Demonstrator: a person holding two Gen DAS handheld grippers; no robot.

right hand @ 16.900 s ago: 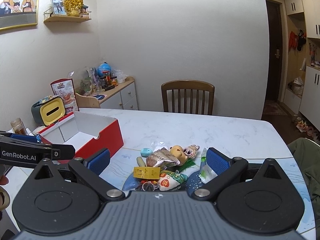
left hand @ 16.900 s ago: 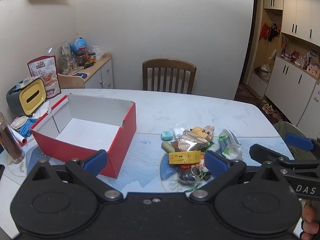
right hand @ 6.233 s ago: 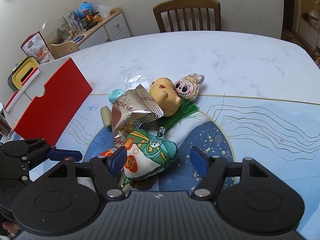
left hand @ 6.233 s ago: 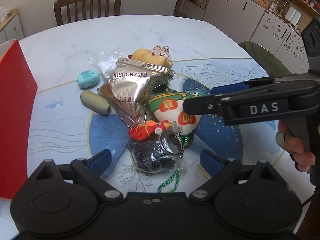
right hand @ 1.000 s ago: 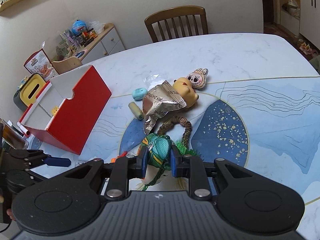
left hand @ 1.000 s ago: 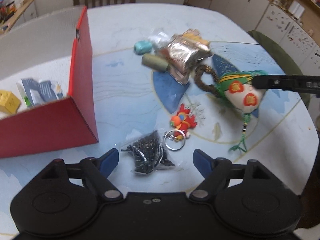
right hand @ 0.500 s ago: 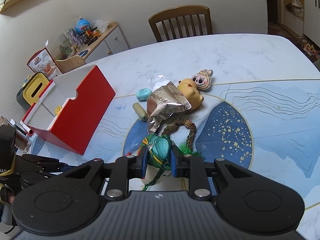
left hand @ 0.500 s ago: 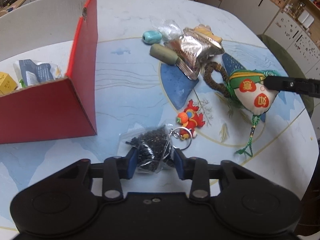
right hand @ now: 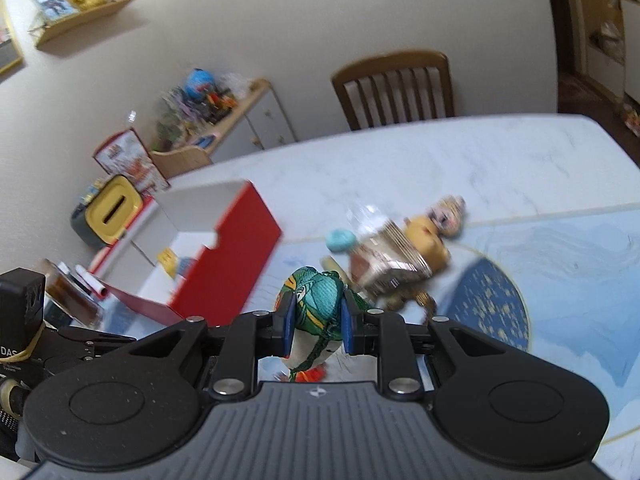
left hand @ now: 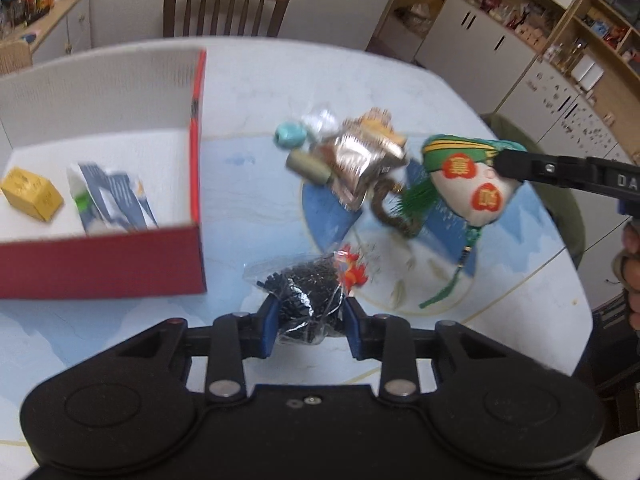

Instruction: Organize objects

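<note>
Left gripper (left hand: pixel 309 322): blue pads clamped on a clear bag of black beads (left hand: pixel 306 296), held just above the table (left hand: pixel 256 184); a red toy keychain (left hand: pixel 352 270) sits against the bag's far side.
Right gripper (right hand: pixel 316 316): pads closed on the green top of a stuffed pouch (right hand: pixel 316 292); in the left view the pouch (left hand: pixel 468 176) hangs clear of the table, its green cord dangling.
Box (left hand: pixel 196 160): red, open, left of the bag; inside lie a yellow block (left hand: pixel 32 194) and a blue-and-white packet (left hand: pixel 112 196).
Pile beyond, blurred: silver foil packet (left hand: pixel 360 164), olive cylinder (left hand: pixel 310 166), teal round thing (left hand: pixel 290 136), brown bead loop (left hand: pixel 386 208), yellow plush doll (right hand: pixel 430 240).
Far: wooden chair (left hand: pixel 226 10) at the table's far edge.
</note>
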